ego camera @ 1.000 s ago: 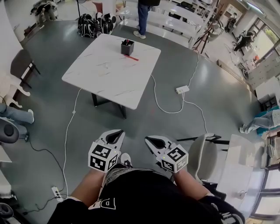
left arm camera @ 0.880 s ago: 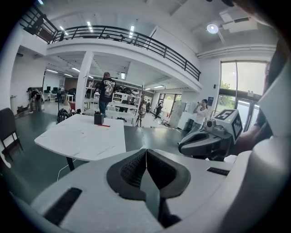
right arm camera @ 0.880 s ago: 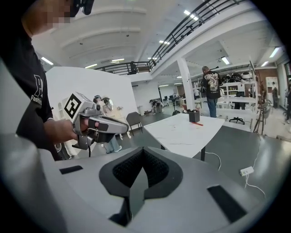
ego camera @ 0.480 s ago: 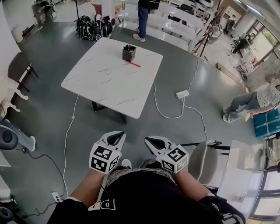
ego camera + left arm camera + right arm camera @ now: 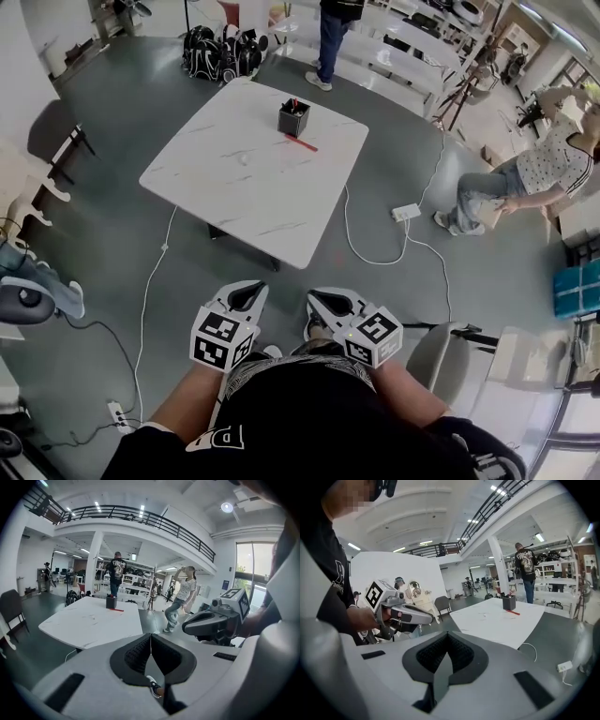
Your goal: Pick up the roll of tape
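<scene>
On the grey floor ahead stands a white marble-patterned table (image 5: pixel 272 202), well apart from both grippers. Near its far edge sits a black pen holder (image 5: pixel 293 118), with a red pen (image 5: pixel 303 143) just beside it. Nearer the table's middle lies what may be the roll of tape (image 5: pixel 245 158), a small pale spot too faint to be sure of. The left gripper (image 5: pixel 253 289) and right gripper (image 5: pixel 319 298) are side by side close to the person's body. Each has its jaws pressed together with nothing between them.

Open floor (image 5: pixel 375 281) lay before the bench (image 5: pixel 234 178); only a black pen holder (image 5: pixel 293 119) and red pen (image 5: pixel 302 143) stood near its far edge.
</scene>
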Tool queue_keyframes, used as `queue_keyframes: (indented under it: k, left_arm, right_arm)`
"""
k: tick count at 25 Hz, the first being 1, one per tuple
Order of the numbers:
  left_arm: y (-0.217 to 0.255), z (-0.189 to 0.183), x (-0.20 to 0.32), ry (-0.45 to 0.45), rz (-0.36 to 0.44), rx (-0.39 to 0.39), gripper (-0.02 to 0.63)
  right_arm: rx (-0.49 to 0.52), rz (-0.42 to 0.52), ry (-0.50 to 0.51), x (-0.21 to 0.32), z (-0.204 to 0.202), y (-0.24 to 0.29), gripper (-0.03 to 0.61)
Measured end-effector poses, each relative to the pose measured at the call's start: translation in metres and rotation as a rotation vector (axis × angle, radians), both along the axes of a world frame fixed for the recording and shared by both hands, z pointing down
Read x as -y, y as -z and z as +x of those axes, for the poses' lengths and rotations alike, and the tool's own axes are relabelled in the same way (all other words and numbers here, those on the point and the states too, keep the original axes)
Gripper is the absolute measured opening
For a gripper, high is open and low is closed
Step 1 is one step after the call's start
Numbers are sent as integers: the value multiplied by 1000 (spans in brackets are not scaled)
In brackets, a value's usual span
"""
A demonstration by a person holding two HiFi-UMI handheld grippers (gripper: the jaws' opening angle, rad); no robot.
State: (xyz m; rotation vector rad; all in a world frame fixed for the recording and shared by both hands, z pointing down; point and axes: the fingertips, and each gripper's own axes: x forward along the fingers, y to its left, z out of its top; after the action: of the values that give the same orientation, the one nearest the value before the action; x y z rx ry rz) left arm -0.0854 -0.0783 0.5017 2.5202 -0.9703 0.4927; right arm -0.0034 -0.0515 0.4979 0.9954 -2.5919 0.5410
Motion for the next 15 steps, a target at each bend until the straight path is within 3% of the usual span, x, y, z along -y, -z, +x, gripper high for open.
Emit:
queue_keyframes:
  k: [7, 15]
  left_arm:
    - [5, 15, 55, 81, 11, 24, 20]
    - [8, 57, 113, 136, 0, 43, 20]
  right_arm:
    - [29, 28, 70, 69, 17, 8, 5]
    - [49, 23, 107, 137, 62, 12, 5]
